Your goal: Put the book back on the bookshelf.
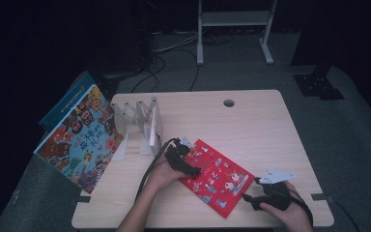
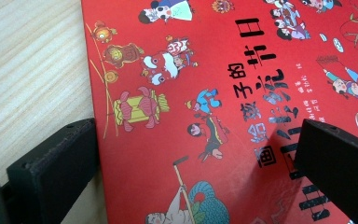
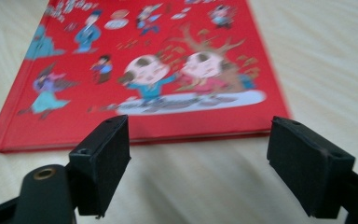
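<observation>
A red book lay flat on the wooden table, near its front edge and turned at an angle to it, cover up. The left gripper rested over the book's near-left part; in the left gripper view its jaws stood apart, one over the bare table just off the book's edge, the other over the red cover, with nothing pinched between them. The right gripper sat just off the book's lower right corner, held by the right hand; in the right gripper view its jaws stood apart over the wood, the book's edge just beyond them and not touched. At the table's left, a large picture book leaned against a white rack, with a blue book behind it. Cables lay on the dark floor beyond the table.
</observation>
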{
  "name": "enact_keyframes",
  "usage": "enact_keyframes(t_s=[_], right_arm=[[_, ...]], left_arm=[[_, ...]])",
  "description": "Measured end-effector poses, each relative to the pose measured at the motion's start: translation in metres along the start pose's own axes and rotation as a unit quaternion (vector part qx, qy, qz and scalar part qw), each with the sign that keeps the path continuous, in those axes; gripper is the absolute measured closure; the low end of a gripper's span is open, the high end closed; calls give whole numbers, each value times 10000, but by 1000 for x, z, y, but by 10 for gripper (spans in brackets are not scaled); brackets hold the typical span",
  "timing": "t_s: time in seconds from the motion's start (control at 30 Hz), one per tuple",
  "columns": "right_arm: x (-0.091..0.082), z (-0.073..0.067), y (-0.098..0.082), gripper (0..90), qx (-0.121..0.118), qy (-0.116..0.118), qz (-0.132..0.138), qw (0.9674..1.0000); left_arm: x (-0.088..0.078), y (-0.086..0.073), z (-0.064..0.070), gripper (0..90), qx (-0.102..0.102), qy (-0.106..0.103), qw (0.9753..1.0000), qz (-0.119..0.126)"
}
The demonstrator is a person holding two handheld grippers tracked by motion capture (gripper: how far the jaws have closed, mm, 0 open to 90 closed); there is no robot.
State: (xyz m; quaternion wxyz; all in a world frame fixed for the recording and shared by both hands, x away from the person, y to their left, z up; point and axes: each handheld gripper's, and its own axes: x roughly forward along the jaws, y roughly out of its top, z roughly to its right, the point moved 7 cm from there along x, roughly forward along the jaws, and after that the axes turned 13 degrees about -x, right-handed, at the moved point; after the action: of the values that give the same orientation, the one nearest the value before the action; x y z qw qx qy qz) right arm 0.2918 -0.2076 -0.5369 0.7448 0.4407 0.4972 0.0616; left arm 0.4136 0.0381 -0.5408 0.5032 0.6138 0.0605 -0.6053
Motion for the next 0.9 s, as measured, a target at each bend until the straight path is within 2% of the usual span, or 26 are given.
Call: enact_keyframes(t_s=[0.1, 0.17, 0.23, 0.53, 0.73, 0.9], right_arm=[[3, -10, -2, 175, -113, -13, -79, 9999], [6, -12, -2, 171, -179, -98, -123, 9997], [8, -15, -2, 167, -187, -86, -135, 9997], [13, -22, -3, 115, -171, 22, -31, 9998], [17, -26, -2, 55, -144, -78, -25, 9999], [19, -25, -1, 14, -101, -102, -86, 9999]], left_arm=[[0, 0, 0, 0, -8, -12, 10000, 32], [0, 0, 0, 0, -8, -15, 10000, 36], [0, 0, 0, 0, -7, -17, 10000, 34], [1, 1, 0, 0, -78, 55, 9999, 94], [3, 3, 0, 0, -201, 109, 9995, 215], [2, 2, -1, 0, -219, 96, 9993, 299]])
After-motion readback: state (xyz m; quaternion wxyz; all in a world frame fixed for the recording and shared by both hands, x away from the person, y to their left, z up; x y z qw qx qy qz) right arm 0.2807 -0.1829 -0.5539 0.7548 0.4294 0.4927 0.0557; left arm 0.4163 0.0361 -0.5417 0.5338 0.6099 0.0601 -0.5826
